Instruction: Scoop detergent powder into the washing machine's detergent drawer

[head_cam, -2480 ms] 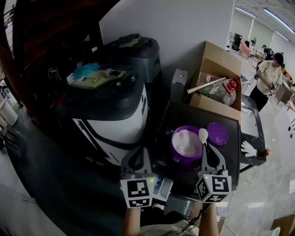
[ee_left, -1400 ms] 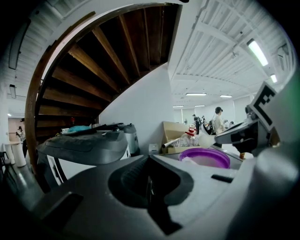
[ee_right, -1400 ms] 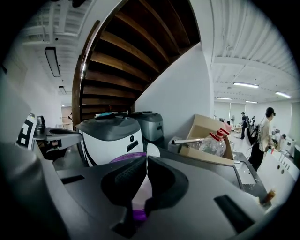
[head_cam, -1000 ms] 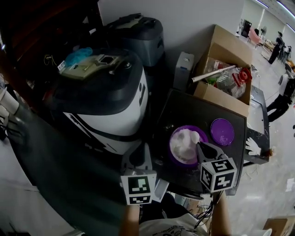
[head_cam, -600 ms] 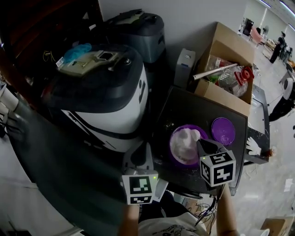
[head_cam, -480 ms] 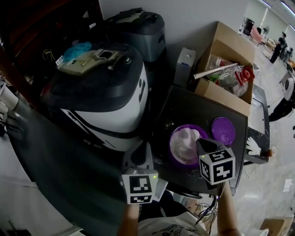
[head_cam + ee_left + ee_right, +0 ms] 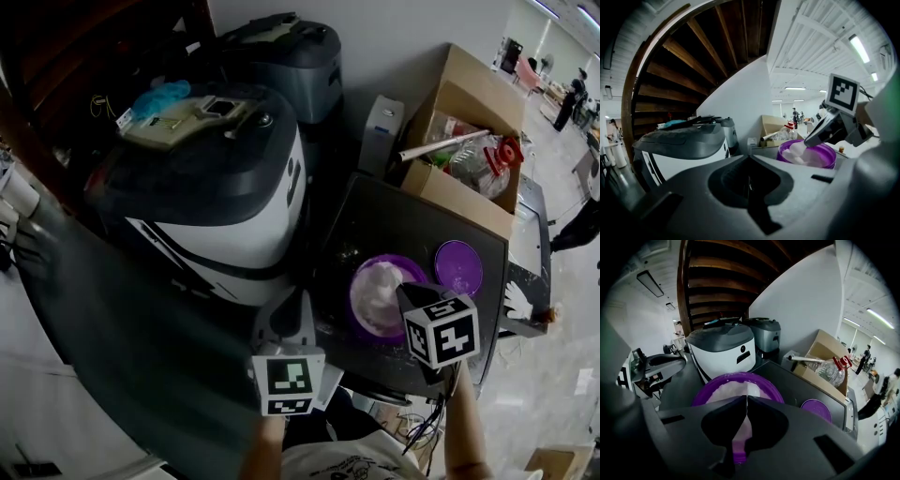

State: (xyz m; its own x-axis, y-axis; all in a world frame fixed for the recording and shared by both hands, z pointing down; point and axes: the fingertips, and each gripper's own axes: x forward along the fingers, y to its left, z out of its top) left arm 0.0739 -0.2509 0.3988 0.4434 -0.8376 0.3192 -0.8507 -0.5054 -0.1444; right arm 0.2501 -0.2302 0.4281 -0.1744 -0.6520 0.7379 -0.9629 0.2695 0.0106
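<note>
A purple tub (image 7: 360, 281) of white powder (image 7: 377, 285) stands on a dark table top beside the white and dark washing machine (image 7: 206, 187). My right gripper (image 7: 407, 294) leans over the tub's near right rim, shut on a pale spoon handle (image 7: 740, 437) that runs down toward the powder (image 7: 725, 392). The spoon's bowl is hidden. My left gripper (image 7: 281, 317) is shut with nothing in it, held near the table's front left corner. From the left gripper view, the right gripper (image 7: 820, 136) dips into the tub (image 7: 820, 158). I cannot make out the detergent drawer.
The tub's purple lid (image 7: 458, 268) lies to its right. A cardboard box (image 7: 469, 141) with a plastic bottle (image 7: 473, 155) stands behind the table. A grey appliance (image 7: 281, 52) stands behind the washing machine. A pale part (image 7: 330, 382) peeps out beside the left cube.
The spoon's bowl, which showed above the tub's far rim 2.5 s ago, has gone down behind the right gripper. The right gripper came lower and nearer. The left gripper stayed put.
</note>
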